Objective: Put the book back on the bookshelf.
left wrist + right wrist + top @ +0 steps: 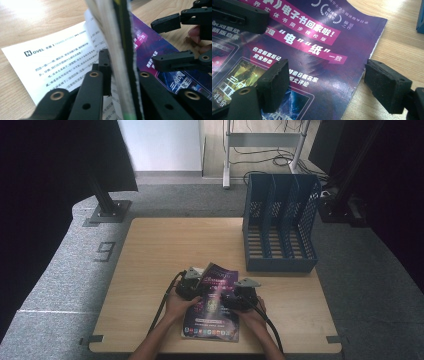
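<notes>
Left gripper (117, 82) view — magazine (120, 37) pages blur, cut off at twelve o'clock; small print unreadable at nine o'clock.

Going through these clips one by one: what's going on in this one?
A person at a wooden table works on a purple magazine with a gripper in each hand. The left gripper is clamped on a lifted wad of pages and cover at the magazine's left edge, with an inside page showing beneath. The right gripper hangs open over the cover's right edge, its jaws straddling it. A blue file rack stands behind.
</notes>
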Available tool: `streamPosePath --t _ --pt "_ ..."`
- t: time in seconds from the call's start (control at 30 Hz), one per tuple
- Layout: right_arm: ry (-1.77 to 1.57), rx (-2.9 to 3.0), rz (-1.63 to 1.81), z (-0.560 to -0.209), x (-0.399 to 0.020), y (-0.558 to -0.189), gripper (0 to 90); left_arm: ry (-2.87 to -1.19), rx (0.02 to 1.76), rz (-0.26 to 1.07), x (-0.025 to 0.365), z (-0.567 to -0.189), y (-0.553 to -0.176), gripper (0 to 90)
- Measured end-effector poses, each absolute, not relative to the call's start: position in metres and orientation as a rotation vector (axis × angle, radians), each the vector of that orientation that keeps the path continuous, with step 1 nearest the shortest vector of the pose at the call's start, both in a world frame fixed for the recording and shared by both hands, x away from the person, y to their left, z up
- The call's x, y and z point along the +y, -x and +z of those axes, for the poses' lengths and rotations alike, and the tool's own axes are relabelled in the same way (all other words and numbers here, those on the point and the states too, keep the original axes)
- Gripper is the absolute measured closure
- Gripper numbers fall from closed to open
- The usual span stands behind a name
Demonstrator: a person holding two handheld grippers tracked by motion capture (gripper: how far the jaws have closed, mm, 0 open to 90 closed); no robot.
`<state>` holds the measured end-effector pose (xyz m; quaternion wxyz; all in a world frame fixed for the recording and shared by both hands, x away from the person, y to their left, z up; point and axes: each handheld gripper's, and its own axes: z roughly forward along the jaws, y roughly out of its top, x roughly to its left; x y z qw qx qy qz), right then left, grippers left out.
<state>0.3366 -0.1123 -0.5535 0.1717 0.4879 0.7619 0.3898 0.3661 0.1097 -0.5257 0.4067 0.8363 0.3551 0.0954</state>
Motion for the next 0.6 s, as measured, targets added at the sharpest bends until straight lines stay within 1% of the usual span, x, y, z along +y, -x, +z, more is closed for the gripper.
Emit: streamPosePath --t 0.17,0.4,0.6 --pt "-1.385 2.163 1.109 -0.554 -0.113 -0.337 20.2 -2.094 0.845 0.283 0.109 -0.523 -0.359 87.8" --pt "-1.354 2.189 1.157 -0.553 -0.116 -0.334 18.7 -2.052 0.803 0.300 0.112 -0.518 -0.352 88.4" --pt "-1.319 2.164 1.194 -0.547 -0.119 -0.331 19.3 -2.011 0.778 0.309 0.118 -0.508 -0.346 88.3"
